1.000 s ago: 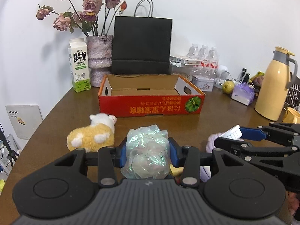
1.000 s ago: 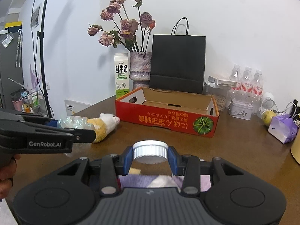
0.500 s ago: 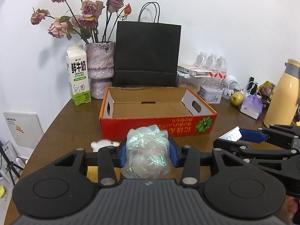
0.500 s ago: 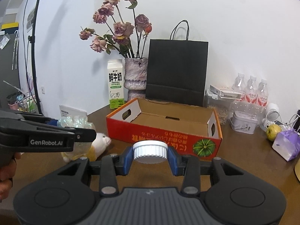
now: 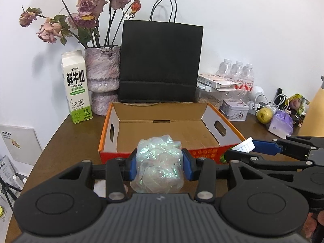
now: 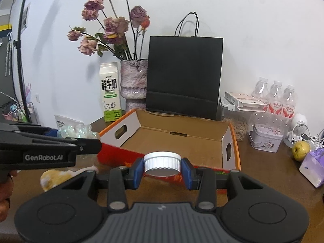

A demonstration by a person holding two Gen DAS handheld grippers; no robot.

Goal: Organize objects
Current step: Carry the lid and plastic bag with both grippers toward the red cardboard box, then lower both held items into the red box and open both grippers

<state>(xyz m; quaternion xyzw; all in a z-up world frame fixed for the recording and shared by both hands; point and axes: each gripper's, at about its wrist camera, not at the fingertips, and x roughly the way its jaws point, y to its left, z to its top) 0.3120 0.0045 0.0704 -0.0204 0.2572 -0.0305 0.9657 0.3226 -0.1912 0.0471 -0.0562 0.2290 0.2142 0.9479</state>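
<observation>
Crinkled iridescent wrap (image 5: 159, 163) is sitting pinched between the blue fingers (image 5: 132, 167) of your left gripper (image 5: 160, 166), bulging above and below them. Just ahead of those fingers the open cardboard box (image 5: 162, 129) is lying on the brown surface (image 5: 60, 141), its red front wall right behind the wrap.

Your right gripper (image 6: 162, 171) is pinching a white ribbed cap (image 6: 162, 163) between its fingers, whatever hangs under the cap being hidden. The box's near wall is running just beyond and below the cap, and the box interior is showing bare cardboard.

To the left of the right fingers, your left gripper is reaching in from the side, with a yellow and white plush toy (image 6: 54, 179) lying on the surface beneath it.

Behind the box, a black paper bag (image 5: 160, 60), a vase of dried roses (image 5: 102, 75) and a milk carton (image 5: 77, 87) are standing against the wall.
</observation>
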